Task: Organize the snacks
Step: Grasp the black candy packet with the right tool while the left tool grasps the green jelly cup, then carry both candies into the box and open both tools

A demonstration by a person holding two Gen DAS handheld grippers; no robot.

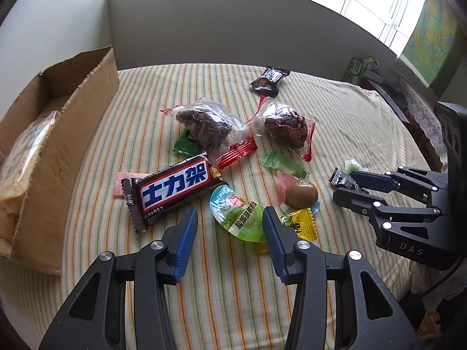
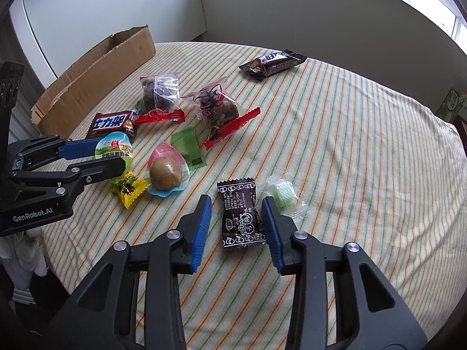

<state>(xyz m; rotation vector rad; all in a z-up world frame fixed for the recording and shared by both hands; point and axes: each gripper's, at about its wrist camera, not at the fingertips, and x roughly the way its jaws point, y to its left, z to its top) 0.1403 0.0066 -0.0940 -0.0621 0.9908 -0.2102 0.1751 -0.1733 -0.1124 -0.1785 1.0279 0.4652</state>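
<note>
At lower centre, the left gripper [image 1: 230,218] stands apart around the green-lidded egg pack [image 1: 238,213]. The right gripper [image 2: 236,208] gapes around a dark candy packet [image 2: 240,214]. The cardboard box [image 1: 58,134] sits far left.

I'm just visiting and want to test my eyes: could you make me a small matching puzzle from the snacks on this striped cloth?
Things:
1. Snickers bar
2. small black packet
3. yellow candy
4. cardboard box

Places:
A. between the right gripper's open jaws
B. left edge of the table
C. nearest the box
D. beside the brown egg

Pairs: 1-C, 2-A, 3-D, 4-B
</note>
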